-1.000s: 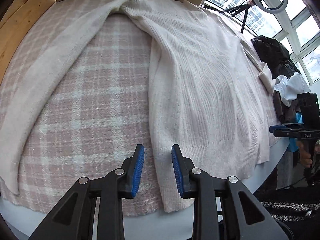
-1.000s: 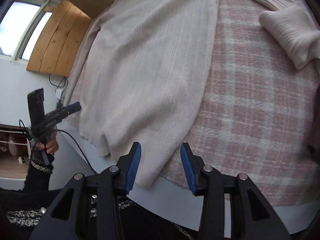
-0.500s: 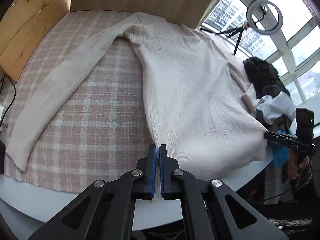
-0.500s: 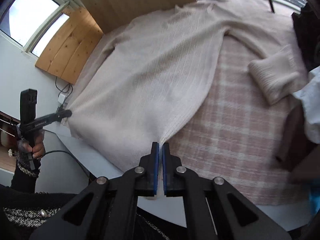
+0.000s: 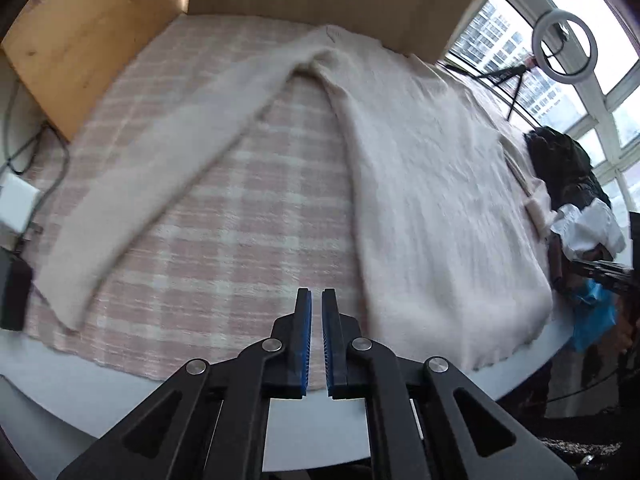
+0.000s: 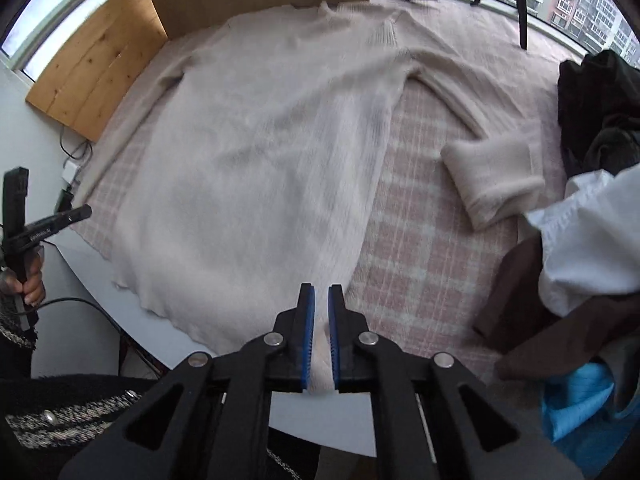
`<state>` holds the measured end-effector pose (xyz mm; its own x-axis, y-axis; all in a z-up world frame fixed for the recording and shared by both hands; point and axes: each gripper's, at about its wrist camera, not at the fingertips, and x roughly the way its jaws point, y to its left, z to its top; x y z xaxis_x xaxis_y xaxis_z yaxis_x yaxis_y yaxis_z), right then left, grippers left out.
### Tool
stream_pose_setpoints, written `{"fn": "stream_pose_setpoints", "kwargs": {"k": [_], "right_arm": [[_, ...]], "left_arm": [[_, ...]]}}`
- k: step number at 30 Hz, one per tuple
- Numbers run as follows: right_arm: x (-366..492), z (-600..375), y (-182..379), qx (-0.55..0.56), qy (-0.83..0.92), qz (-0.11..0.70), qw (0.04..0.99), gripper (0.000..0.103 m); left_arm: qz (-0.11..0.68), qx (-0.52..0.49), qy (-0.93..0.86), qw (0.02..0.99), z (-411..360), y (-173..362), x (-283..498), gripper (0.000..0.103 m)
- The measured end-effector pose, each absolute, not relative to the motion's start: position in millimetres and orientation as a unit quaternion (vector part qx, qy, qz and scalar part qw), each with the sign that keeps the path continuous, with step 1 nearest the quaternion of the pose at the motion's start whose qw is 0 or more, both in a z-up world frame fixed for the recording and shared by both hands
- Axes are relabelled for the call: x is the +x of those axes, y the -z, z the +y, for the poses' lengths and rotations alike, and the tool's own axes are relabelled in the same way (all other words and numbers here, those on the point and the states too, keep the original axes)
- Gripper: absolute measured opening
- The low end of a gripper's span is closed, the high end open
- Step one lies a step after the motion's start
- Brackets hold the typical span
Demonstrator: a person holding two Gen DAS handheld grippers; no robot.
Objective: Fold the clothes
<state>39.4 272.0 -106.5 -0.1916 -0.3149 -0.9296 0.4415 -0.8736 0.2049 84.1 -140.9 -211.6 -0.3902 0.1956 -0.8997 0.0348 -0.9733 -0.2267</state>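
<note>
Now a cream knit sweater (image 6: 256, 168) is spread flat on the pink plaid cloth (image 5: 224, 248) covering the surface, its hem corner pinched in the right gripper (image 6: 321, 334), while the left gripper (image 5: 316, 340) is nearly closed on nothing.

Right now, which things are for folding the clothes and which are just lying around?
For the job: cream sweater, right gripper shut on its hem, left gripper, plaid cloth underneath.
Lying about: dark clothes heap, white garment, ring light, blue plastic.
</note>
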Motion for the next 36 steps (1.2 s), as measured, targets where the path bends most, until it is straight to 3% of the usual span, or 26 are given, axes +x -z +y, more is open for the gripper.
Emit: {"fn": "stream_pose_setpoints", "kwargs": {"k": [3,9,20,24,27,29,31,36], "right_arm": [[11.8,246.4,79.1,0.551,0.785,0.044,0.281,0.019],[-21.4,141.3,74.4,0.508,0.781,0.072,0.357,0.02],[-89.1,-21.3,109.4,0.554,0.719,0.061,0.415,0.02],[-119.8,-61.0,107.9,0.575,0.714,0.038,0.398,0.038],[-143.0,-96.1,118.9,0.598,0.708,0.039,0.374,0.039],[-154.9,-121.0,134.6,0.619,0.696,0.049,0.36,0.039],[-162.8,-142.9,153.3,0.637,0.69,0.072,0.336,0.039],[-170.5,-181.2,195.5,0.678,0.665,0.122,0.29,0.039]], "left_arm": [[-0.107,-0.542,-0.833,-0.017,-193.3,212.1,88.9,0.006],[-0.071,-0.536,-0.833,-0.116,-262.7,224.0,103.5,0.006],[-0.051,-0.55,-0.824,-0.126,-285.2,247.5,95.6,0.023],[-0.032,-0.565,-0.817,-0.109,-286.7,258.1,80.4,0.025],[-0.016,-0.569,-0.816,-0.097,-283.1,263.5,74.7,0.025],[-0.011,-0.567,-0.819,-0.086,-281.6,265.0,73.2,0.022],[-0.014,-0.563,-0.823,-0.072,-280.9,266.0,72.7,0.005],[-0.019,-0.542,-0.838,-0.065,-279.3,253.9,77.9,0.002]]}}
